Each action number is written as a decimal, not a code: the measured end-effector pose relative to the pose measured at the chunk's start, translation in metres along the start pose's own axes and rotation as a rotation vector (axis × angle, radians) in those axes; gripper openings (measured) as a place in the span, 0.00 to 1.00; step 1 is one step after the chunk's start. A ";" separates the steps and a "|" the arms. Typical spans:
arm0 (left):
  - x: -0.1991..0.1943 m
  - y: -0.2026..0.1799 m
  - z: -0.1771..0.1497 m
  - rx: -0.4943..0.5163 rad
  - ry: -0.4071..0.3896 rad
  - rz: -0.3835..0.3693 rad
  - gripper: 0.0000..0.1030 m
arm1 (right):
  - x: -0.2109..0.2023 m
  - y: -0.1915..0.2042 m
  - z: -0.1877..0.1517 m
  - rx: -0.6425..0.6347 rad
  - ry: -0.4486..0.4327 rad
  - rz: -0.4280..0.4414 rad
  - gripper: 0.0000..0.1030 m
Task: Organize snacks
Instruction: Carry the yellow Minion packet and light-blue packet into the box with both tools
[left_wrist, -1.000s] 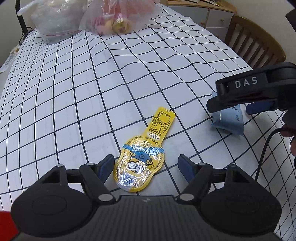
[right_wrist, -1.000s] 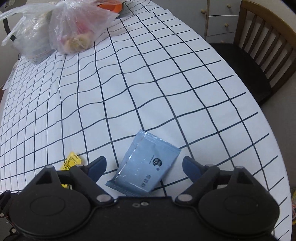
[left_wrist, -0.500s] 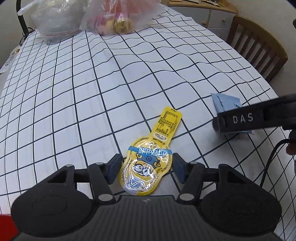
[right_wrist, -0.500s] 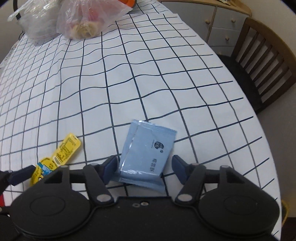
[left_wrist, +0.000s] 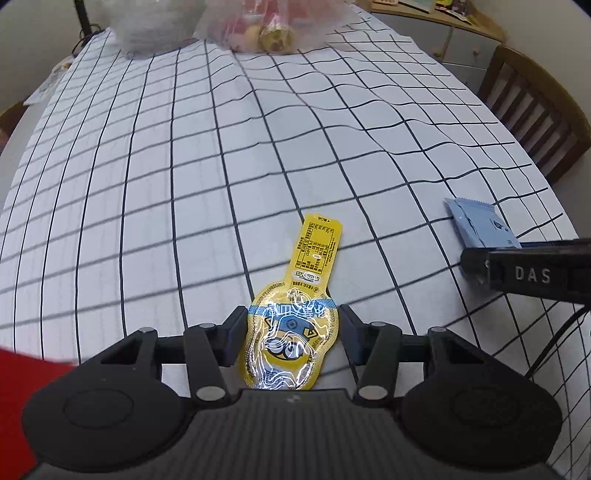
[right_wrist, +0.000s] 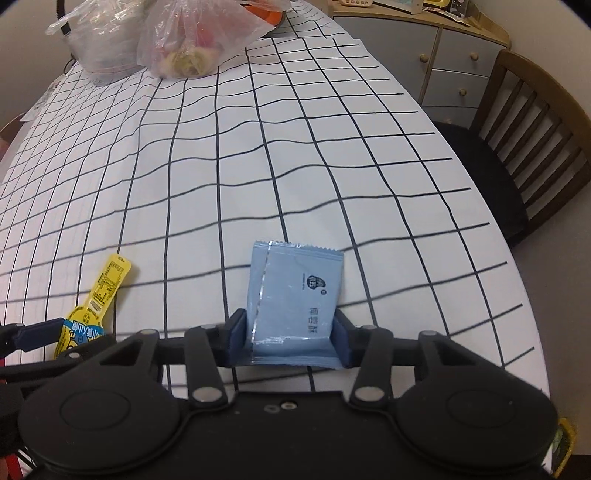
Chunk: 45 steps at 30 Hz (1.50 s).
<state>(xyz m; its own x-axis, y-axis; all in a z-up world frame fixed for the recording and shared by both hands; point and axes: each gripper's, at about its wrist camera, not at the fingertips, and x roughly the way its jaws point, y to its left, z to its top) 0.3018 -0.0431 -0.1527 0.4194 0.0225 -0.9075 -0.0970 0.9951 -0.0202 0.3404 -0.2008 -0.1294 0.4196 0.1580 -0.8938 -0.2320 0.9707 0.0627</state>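
Observation:
A yellow cartoon snack pouch (left_wrist: 295, 328) lies on the grid tablecloth, its long tab pointing away. My left gripper (left_wrist: 291, 338) is shut on its round end, a finger against each side. A light blue snack packet (right_wrist: 295, 295) lies to its right. My right gripper (right_wrist: 290, 341) is shut on the packet's near end. The blue packet (left_wrist: 480, 225) and the right gripper also show at the right of the left wrist view. The yellow pouch (right_wrist: 98, 295) shows at the left of the right wrist view.
Two clear plastic bags (right_wrist: 192, 40) of food sit at the table's far end. A wooden chair (right_wrist: 532, 147) stands by the table's right edge, a grey drawer cabinet (right_wrist: 443, 55) behind it. A red object (left_wrist: 18, 391) is at the lower left.
Both grippers moved forward over their snacks and closed: the left on the yellow pouch, the right on the blue packet. The blue packet now stands straighter between the right fingers.

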 end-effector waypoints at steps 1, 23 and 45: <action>-0.002 0.000 -0.003 -0.011 0.004 0.000 0.50 | -0.004 0.000 -0.004 -0.010 -0.001 0.005 0.45; -0.124 0.011 -0.086 -0.124 -0.090 0.013 0.50 | -0.124 0.030 -0.075 -0.178 -0.076 0.185 0.45; -0.234 0.134 -0.160 -0.292 -0.187 0.045 0.50 | -0.195 0.161 -0.109 -0.301 -0.146 0.319 0.45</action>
<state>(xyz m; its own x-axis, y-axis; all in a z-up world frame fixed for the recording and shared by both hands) 0.0465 0.0694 -0.0104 0.5646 0.1104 -0.8180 -0.3620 0.9237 -0.1252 0.1258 -0.0946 0.0062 0.3996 0.4853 -0.7776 -0.6054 0.7767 0.1737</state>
